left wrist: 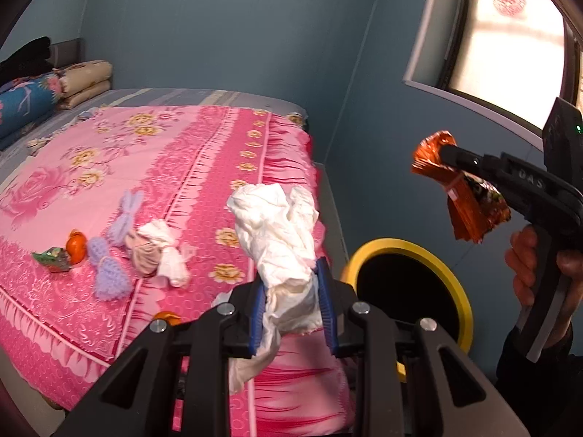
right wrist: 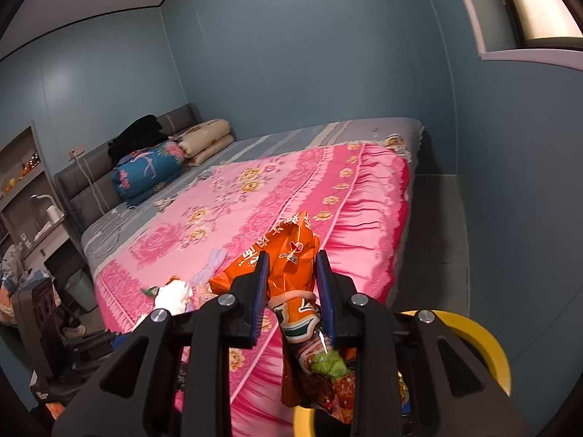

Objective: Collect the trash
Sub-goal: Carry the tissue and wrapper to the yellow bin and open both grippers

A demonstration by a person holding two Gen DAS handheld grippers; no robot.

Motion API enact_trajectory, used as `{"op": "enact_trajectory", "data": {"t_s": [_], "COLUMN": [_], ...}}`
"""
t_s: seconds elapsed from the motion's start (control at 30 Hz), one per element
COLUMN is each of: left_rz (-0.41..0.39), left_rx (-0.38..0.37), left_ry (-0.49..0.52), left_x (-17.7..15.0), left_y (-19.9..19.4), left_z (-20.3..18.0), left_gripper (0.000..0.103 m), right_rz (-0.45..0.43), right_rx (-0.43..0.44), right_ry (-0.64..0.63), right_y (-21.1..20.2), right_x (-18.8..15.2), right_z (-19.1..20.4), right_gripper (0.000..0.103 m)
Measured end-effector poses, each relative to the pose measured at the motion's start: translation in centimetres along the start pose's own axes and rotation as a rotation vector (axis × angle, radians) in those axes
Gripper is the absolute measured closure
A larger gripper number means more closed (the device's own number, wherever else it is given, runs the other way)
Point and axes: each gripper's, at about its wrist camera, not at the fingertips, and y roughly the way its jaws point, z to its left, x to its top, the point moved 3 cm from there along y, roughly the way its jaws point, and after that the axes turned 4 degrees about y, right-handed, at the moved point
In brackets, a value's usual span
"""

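My left gripper [left wrist: 291,273] is shut on a crumpled white tissue [left wrist: 280,225] and holds it above the bed's right edge. My right gripper [right wrist: 292,266] is shut on an orange snack wrapper [right wrist: 291,255]; in the left wrist view it [left wrist: 442,153] holds the wrapper [left wrist: 470,207] in the air above a yellow-rimmed trash bin [left wrist: 408,251]. The bin's rim [right wrist: 477,338] shows below the right gripper. On the pink bedspread [left wrist: 164,167] lie another white tissue [left wrist: 167,251], a green wrapper [left wrist: 51,258] and a tangerine [left wrist: 75,247].
Purple knitted pieces [left wrist: 109,273] and a beige cloth [left wrist: 144,255] lie on the bed. Folded quilts [right wrist: 153,167] sit by the headboard. The blue wall [left wrist: 371,109] and a window [left wrist: 510,36] stand right of the bin. A desk and clutter [right wrist: 43,255] are left of the bed.
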Motion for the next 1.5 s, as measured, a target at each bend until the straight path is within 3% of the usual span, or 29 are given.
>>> {"op": "enact_trajectory", "data": {"t_s": [0.53,0.9,1.3,1.43,1.5], "left_rz": [0.115,0.206,0.204,0.191,0.187], "left_rx": [-0.170,-0.289,-0.336,-0.343,-0.347], "left_ry": [0.143,0.136,0.166,0.180,0.186], "left_x": [-1.0,-2.8,-2.9,-2.9,-2.9], "left_y": [4.5,6.9,6.4,6.4,6.2], "left_z": [-9.0,-12.4,-14.9,-15.1,-15.3], "left_gripper": [0.079,0.078,0.077,0.074,0.066], "right_rz": [-0.002,0.012,-0.018,-0.032,-0.039], "right_rx": [-0.083,-0.134,-0.121,-0.116,-0.113], "right_ry": [0.063,0.081,0.103,0.122,0.136], "right_y": [-2.2,-2.8,-4.1,-4.6,-4.7], "right_x": [1.0,0.8,0.8,0.6,0.7], "right_z": [-5.2,-6.6,-7.5,-7.7,-7.9], "right_gripper": [0.077,0.077,0.076,0.067,0.056]}}
